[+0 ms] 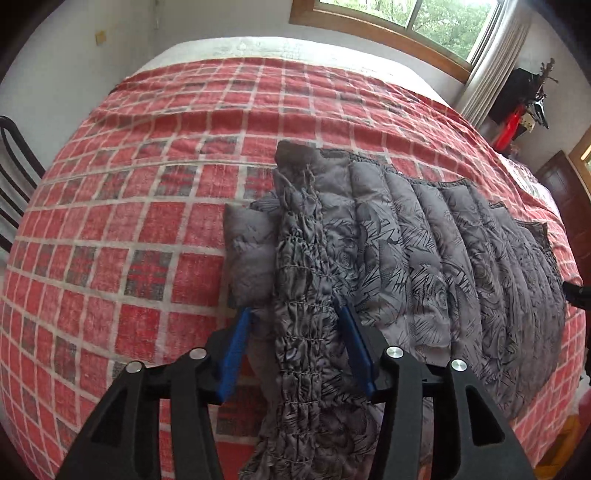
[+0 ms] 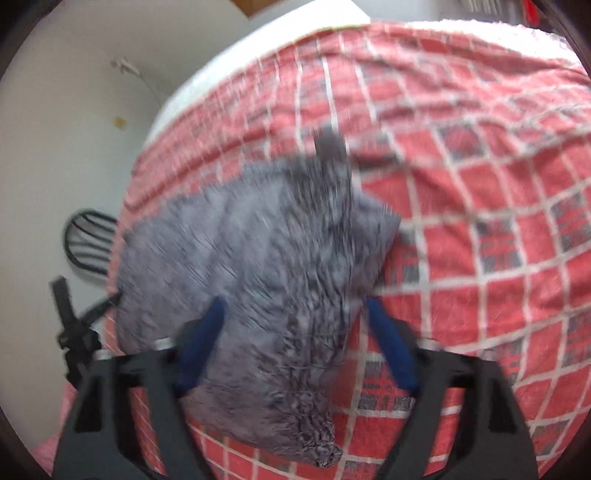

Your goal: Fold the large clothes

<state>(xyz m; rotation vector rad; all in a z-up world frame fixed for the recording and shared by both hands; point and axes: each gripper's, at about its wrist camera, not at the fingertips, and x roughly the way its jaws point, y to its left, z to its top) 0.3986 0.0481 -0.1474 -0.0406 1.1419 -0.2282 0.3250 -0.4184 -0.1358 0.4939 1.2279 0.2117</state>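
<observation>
A grey quilted jacket (image 1: 424, 251) with a dark print lies on the red checked bedspread (image 1: 147, 206). Its gathered sleeve runs toward the left wrist view's bottom edge. My left gripper (image 1: 295, 314) is open, its blue fingers (image 1: 236, 354) on either side of the sleeve, just above it. In the right wrist view the jacket (image 2: 258, 266) is blurred by motion. My right gripper (image 2: 295, 306) is open over the jacket's near part, with the sleeve cuff (image 2: 317, 443) below it.
A window (image 1: 424, 22) with a curtain is beyond the bed's far side. A black chair (image 1: 14, 173) stands at the bed's left. A dark shelf with a red item (image 1: 517, 110) is at the far right. A white wall (image 2: 74, 129) lies left of the bed.
</observation>
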